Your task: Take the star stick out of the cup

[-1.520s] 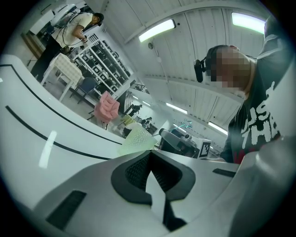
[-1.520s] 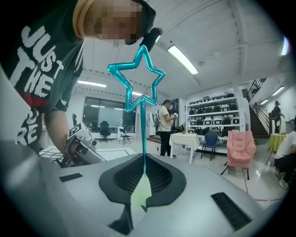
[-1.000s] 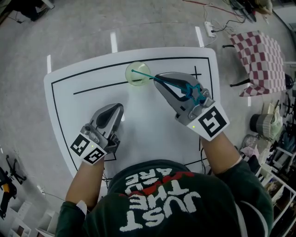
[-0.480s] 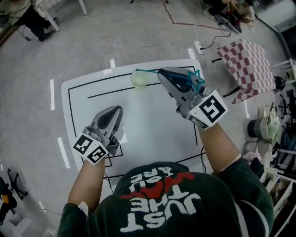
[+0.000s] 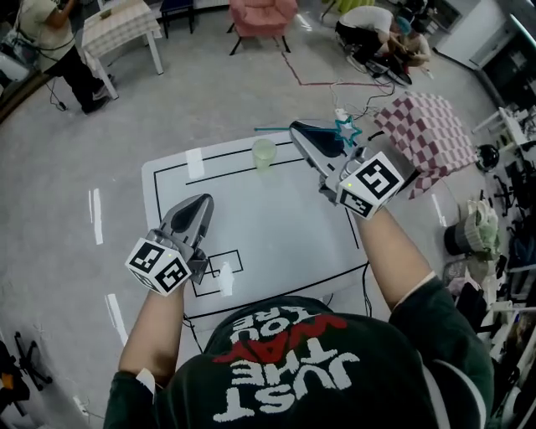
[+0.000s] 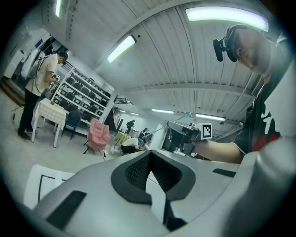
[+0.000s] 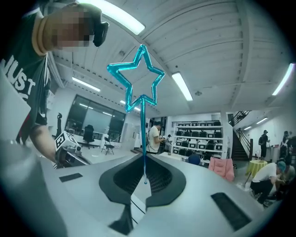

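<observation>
A pale green see-through cup (image 5: 264, 153) stands upright near the far edge of the white table (image 5: 276, 235). My right gripper (image 5: 296, 129) hangs just right of the cup and above it, shut on the teal star stick (image 5: 346, 130). The stick lies about level, its thin end (image 5: 257, 130) past the cup's far rim and outside the cup. In the right gripper view the star (image 7: 138, 74) stands above the pads, the stem pinched between them. My left gripper (image 5: 203, 203) rests low at the table's left, shut and empty.
Black lines and a small square (image 5: 219, 264) mark the table. A checkered table (image 5: 423, 126) stands at the right, another (image 5: 117, 21) at the far left near a standing person (image 5: 46, 42). A pink chair (image 5: 254, 12), floor cables and crouching people (image 5: 377, 33) lie beyond.
The right gripper has risen with the star stick, and the stick's thin end has come out of the cup. The left gripper has stayed in place.
</observation>
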Motion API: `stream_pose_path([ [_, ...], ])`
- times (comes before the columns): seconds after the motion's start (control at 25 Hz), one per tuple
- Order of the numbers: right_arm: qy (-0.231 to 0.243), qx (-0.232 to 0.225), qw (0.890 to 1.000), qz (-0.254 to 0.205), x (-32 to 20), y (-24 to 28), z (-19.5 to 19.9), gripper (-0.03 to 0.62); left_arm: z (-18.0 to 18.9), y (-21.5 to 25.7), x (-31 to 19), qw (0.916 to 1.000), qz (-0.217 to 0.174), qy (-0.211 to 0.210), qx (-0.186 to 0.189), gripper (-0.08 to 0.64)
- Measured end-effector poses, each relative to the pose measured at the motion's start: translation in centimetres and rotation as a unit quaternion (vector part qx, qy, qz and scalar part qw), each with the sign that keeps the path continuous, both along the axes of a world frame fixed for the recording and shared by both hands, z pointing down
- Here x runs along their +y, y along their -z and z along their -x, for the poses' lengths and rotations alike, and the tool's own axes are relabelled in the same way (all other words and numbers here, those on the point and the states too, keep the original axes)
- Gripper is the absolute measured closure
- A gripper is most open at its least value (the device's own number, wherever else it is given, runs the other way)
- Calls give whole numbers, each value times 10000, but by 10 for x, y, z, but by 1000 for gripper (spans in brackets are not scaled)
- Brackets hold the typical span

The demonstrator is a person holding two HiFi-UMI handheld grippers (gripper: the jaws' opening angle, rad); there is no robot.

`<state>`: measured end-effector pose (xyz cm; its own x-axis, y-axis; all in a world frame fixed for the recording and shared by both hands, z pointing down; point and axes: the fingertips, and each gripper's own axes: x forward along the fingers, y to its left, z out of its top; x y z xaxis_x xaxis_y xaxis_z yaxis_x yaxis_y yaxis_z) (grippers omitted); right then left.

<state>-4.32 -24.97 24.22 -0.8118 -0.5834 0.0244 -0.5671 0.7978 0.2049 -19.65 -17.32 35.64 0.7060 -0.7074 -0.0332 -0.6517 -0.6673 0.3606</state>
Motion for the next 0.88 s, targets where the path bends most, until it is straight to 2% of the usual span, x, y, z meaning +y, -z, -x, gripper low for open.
stream_pose_path([
  [0.16, -104, -167, 9998, -36, 30, 29, 9, 549, 20, 25, 30, 9996, -194, -140, -167, 555],
  [0.44, -152, -542, 9984, -98, 75, 78, -3, 549, 36, 65, 66, 9975, -556, -38, -428, 556],
  [0.68, 17, -920, 9957, -88, 103, 101, -44, 549, 14, 82, 98, 9943, -793, 81, -715, 557],
  [0.88, 323, -1149, 9928, -10, 131, 114, -87, 549, -27, 92, 127, 9935, -795, 297, -752, 556],
])
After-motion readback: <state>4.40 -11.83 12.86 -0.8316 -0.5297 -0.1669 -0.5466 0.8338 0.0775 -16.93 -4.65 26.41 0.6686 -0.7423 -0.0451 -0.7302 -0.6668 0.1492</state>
